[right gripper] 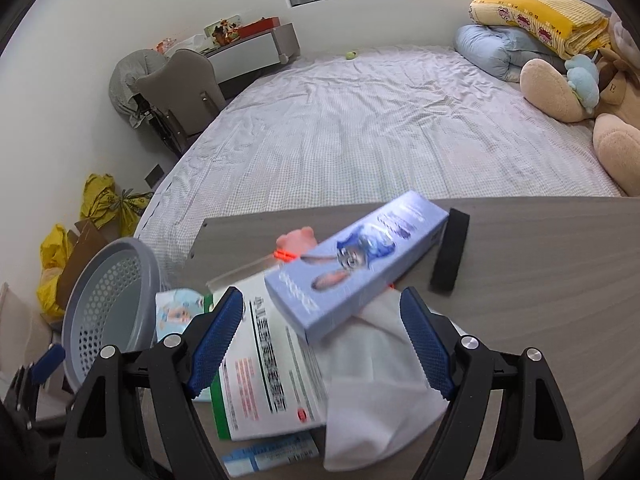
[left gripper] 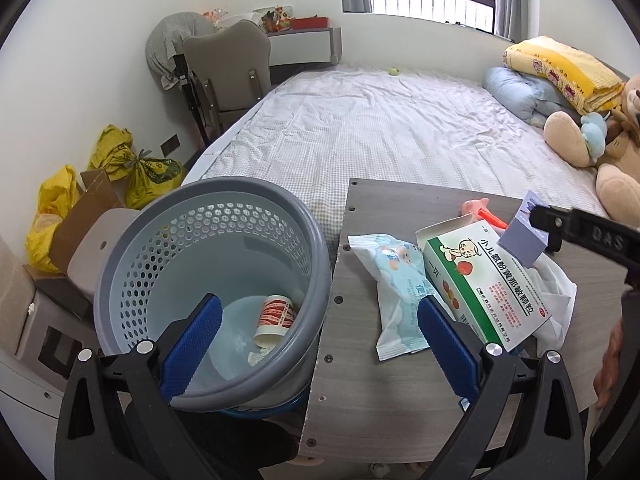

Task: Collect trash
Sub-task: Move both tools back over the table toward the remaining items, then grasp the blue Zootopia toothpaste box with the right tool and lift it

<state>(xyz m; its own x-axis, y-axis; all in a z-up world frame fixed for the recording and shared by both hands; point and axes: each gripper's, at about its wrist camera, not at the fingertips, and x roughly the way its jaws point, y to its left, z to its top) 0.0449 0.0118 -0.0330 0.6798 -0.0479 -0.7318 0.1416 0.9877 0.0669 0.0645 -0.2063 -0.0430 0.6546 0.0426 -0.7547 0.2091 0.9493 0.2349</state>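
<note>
Trash collection at an early stage. The waste basket (left gripper: 212, 280) stands off the left edge of the bench (left gripper: 384, 400), close against it, and holds a paper cup (left gripper: 276, 320) lying on its side at the bottom, with some pale scraps beside it; judged from this, one item has been binned and most of the work remains.

Still on the bench, clustered toward its near left part: a wipes packet (left gripper: 396, 292) nearest the left edge, a green-and-white medicine box (left gripper: 492, 284) partly overlapping it, a white tissue (right gripper: 380, 380) under and to the right of that box, a light-blue carton (right gripper: 356, 264) resting across the box and tissue, a flat blue-and-white packet (right gripper: 268, 456) at the near edge, and a small pink and orange item (right gripper: 296, 244) behind the pile, too blurred to name. A black block (right gripper: 450, 252) lies apart toward the far edge; whether it counts as trash cannot be told.

The left gripper (left gripper: 320, 344) stands wide and empty, one finger over the basket mouth, the other over the wipes packet. The right gripper (right gripper: 324, 344) is likewise wide, holding nothing, poised above the carton, box and tissue; its pads touch none of them. At least five pieces appear left to bin.
</note>
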